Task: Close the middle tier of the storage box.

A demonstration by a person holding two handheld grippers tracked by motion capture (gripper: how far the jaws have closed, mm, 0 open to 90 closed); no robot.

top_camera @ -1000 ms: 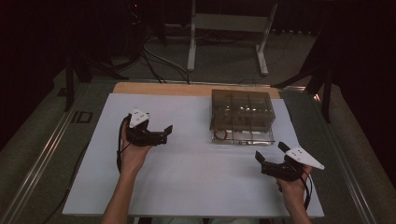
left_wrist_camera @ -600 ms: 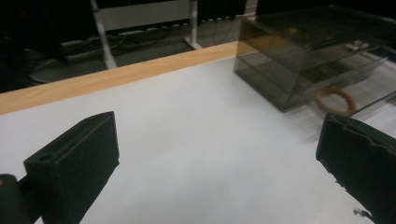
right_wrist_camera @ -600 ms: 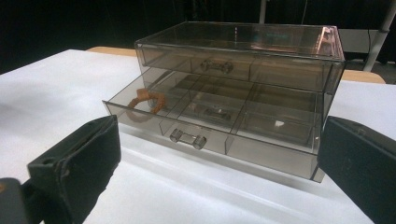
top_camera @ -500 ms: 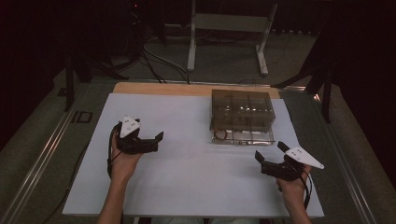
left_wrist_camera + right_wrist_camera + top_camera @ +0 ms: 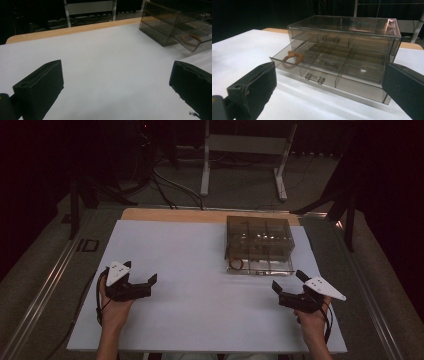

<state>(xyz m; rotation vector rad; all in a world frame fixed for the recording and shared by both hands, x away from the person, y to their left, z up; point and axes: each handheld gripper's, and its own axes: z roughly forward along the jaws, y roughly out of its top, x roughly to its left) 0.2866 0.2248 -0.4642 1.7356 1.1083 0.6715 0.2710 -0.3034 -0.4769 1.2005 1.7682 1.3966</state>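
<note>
A smoky clear plastic drawer box (image 5: 258, 240) stands at the back right of the white table (image 5: 200, 270). Its bottom drawer (image 5: 329, 75) is pulled out toward me, with an orange-brown bracelet (image 5: 292, 59) lying in its left compartment; the upper drawer (image 5: 329, 38) is closed. My right gripper (image 5: 289, 284) is open, held just in front of the drawer at the table's front right, nothing between its jaws. My left gripper (image 5: 141, 274) is open and empty at the front left, low over bare table; the box (image 5: 175, 22) appears far to its right.
A wooden strip (image 5: 170, 215) runs along the table's far edge. Behind it are a white metal stand (image 5: 240, 150) and cables (image 5: 170, 185) on the floor. A metal rail (image 5: 45, 285) lies along the table's left side.
My left gripper has pulled back toward me and to the left, from mid-table to the front left. The right gripper and the box have stayed put.
</note>
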